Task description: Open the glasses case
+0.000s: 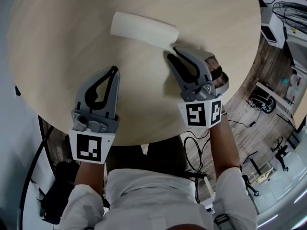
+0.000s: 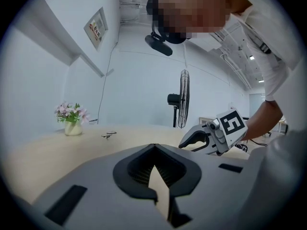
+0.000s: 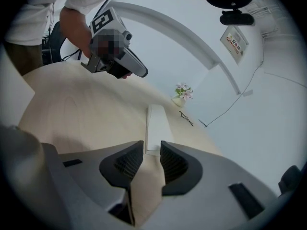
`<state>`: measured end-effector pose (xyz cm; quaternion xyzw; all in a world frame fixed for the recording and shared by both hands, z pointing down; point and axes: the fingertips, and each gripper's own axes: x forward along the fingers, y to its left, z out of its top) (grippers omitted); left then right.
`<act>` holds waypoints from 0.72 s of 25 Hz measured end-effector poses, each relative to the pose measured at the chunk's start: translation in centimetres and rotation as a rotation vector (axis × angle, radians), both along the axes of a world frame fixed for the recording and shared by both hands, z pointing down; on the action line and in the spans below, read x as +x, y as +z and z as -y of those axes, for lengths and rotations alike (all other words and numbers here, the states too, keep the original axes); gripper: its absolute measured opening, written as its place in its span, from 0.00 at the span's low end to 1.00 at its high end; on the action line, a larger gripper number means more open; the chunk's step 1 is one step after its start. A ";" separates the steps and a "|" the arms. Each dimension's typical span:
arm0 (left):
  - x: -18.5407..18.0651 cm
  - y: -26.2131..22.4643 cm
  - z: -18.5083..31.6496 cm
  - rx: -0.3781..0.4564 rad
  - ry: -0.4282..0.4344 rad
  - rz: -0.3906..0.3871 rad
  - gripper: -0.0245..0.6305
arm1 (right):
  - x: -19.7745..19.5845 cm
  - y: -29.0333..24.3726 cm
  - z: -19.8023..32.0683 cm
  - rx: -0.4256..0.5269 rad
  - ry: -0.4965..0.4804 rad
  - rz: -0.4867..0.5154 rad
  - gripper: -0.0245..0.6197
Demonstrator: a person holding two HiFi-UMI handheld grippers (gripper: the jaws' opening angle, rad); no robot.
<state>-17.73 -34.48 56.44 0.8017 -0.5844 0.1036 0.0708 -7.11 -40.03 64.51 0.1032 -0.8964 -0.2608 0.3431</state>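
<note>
A closed white glasses case (image 1: 144, 29) lies flat on the round wooden table (image 1: 57, 56), toward the far side. My right gripper (image 1: 171, 52) sits low at the case's right end, jaws open. In the right gripper view the near end of the case (image 3: 155, 123) shows in the gap just beyond the right gripper (image 3: 152, 147), and the pads do not press on it. My left gripper (image 1: 114, 70) hovers over bare table nearer me and to the left of the case, fingertips together, holding nothing. The left gripper (image 2: 153, 146) view shows its tips meeting.
A small vase of flowers (image 2: 72, 121) and a pair of spectacles (image 2: 109, 135) rest on the far part of the table. A standing fan (image 2: 182, 99) is behind the table. The table's curved near edge runs just under both hands.
</note>
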 end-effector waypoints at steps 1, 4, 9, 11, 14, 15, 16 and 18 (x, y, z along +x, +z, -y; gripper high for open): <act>0.1 0.0 0.1 0.002 0.000 -0.002 0.05 | 0.1 0.1 0.1 0.012 -0.002 0.000 0.22; 0.4 0.2 0.4 0.004 0.007 -0.002 0.05 | 0.2 0.3 0.2 0.041 -0.012 -0.005 0.21; 0.5 0.4 0.4 0.001 0.012 -0.012 0.05 | 0.1 0.7 -0.1 0.053 -0.011 -0.020 0.19; 0.4 0.4 0.3 0.002 0.012 -0.015 0.05 | 0.0 0.7 0.0 0.063 -0.005 -0.024 0.18; 0.6 0.5 0.4 -0.002 0.020 -0.017 0.05 | 0.0 0.7 0.2 0.071 -0.002 -0.025 0.17; 0.6 0.5 0.4 -0.002 0.022 -0.018 0.05 | 0.0 0.7 0.2 0.071 -0.002 -0.025 0.16; 0.6 0.5 0.5 -0.001 0.023 -0.019 0.05 | 0.0 0.7 0.2 0.072 -0.003 -0.027 0.16; 0.6 0.5 0.4 0.000 0.024 -0.023 0.05 | -0.1 0.8 0.1 0.070 -0.007 -0.028 0.15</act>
